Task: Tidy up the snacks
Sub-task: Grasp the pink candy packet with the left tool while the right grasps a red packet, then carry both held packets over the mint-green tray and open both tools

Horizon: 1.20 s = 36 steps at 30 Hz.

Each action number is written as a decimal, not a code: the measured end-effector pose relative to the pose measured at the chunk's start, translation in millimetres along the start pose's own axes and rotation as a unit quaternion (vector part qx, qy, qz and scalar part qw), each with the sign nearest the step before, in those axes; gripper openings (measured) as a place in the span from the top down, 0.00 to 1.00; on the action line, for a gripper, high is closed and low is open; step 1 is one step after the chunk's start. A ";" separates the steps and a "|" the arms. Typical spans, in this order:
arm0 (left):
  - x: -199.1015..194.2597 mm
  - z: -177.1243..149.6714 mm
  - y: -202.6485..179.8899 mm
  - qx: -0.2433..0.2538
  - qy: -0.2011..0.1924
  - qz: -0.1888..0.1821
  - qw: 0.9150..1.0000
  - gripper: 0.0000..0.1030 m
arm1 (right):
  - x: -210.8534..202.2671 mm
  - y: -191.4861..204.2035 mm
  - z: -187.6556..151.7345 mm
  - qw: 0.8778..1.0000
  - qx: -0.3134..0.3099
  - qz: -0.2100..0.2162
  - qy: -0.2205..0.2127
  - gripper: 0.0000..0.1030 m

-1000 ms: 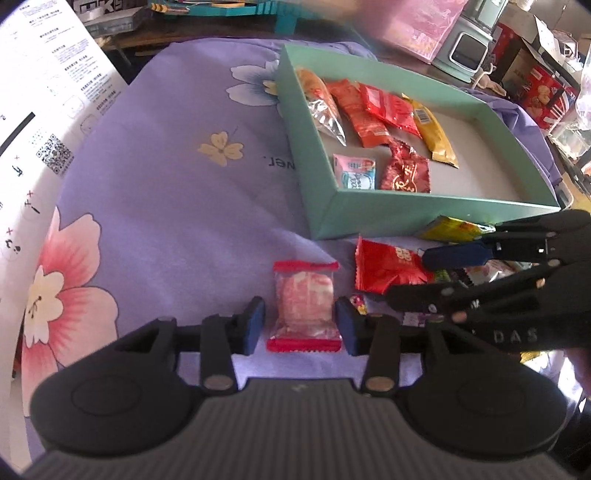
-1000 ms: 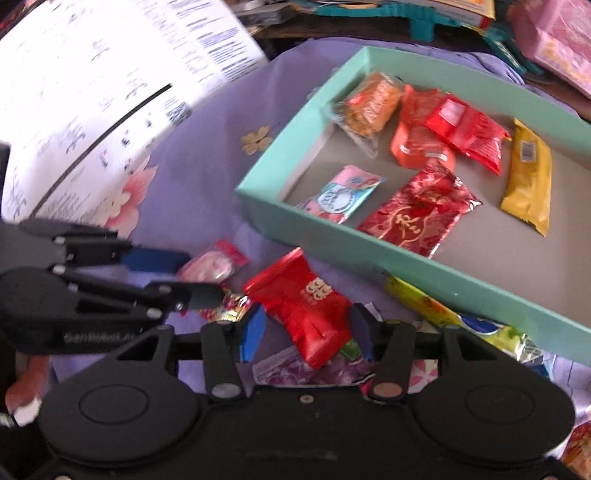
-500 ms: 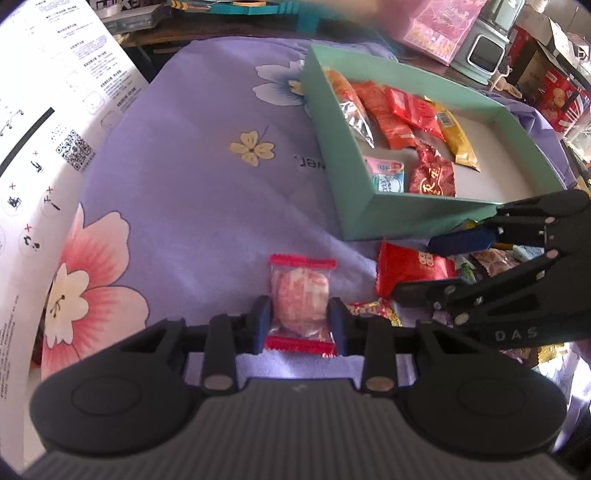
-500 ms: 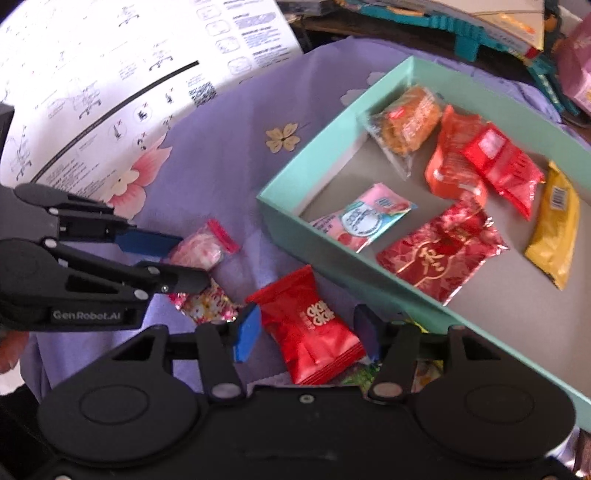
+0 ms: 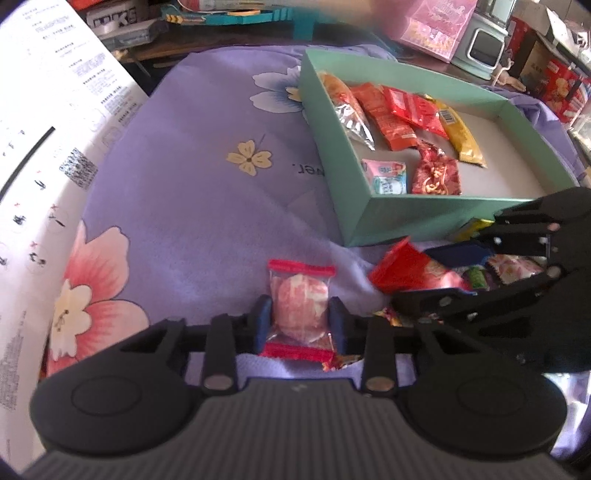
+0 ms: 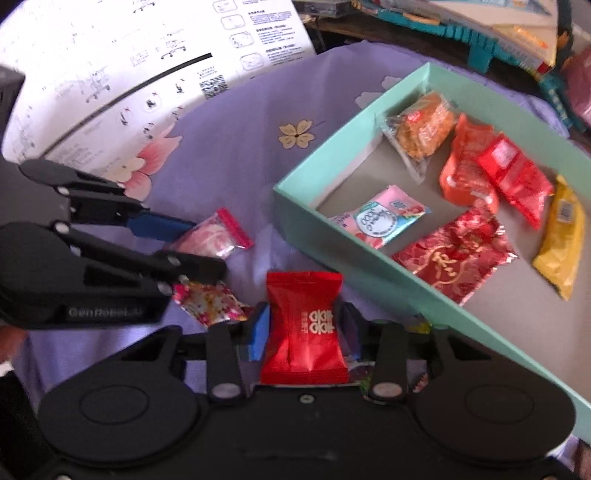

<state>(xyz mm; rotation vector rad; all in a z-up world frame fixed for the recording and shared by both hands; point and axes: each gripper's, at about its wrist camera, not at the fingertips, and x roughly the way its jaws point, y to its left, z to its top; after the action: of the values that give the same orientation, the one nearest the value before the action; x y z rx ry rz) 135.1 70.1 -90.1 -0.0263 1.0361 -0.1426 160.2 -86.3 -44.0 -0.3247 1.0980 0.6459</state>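
My left gripper (image 5: 300,325) is shut on a clear pink candy packet with red ends (image 5: 299,306), low over the purple flowered cloth (image 5: 192,206). My right gripper (image 6: 304,326) is shut on a red snack packet (image 6: 303,325). Each gripper shows in the other's view: the right gripper (image 5: 439,277) with the red packet (image 5: 410,273), the left gripper (image 6: 192,243) with the pink packet (image 6: 214,238). A mint green box (image 5: 436,218) to the right holds several snacks; it also shows in the right wrist view (image 6: 332,236).
A small flowery candy (image 6: 207,301) lies on the cloth between the grippers. More loose wrappers (image 5: 513,266) lie below the box's front wall. A white instruction sheet (image 5: 40,155) covers the left side. Boxes and clutter (image 5: 439,26) stand behind the cloth.
Both grippers closed from open onto their packets: the left on the pink candy, the right on the red packet. The red packet now stands upright between the right fingers.
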 end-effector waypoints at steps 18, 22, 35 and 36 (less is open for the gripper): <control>-69.7 22.7 -28.1 -0.003 -0.057 -0.019 0.998 0.71 | -93.1 -32.4 -34.0 0.986 0.148 0.033 -0.074 0.69; -74.7 53.1 -44.7 0.016 -0.080 -0.016 0.997 0.71 | -116.5 -59.5 -30.5 0.976 0.187 0.021 -0.109 0.69; -4.6 137.2 -79.0 0.037 -0.063 -0.012 0.997 0.71 | -98.6 -149.3 -18.5 0.946 0.303 -0.030 -0.116 0.69; -0.5 139.3 -80.0 0.038 -0.061 -0.012 0.997 0.71 | -94.3 -151.6 -18.8 0.945 0.306 -0.028 -0.113 0.69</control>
<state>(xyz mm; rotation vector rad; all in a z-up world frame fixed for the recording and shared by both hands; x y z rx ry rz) 246.1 -15.4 -11.5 0.0221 0.9076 -0.2003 214.0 -244.2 22.3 0.2495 1.0077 0.2563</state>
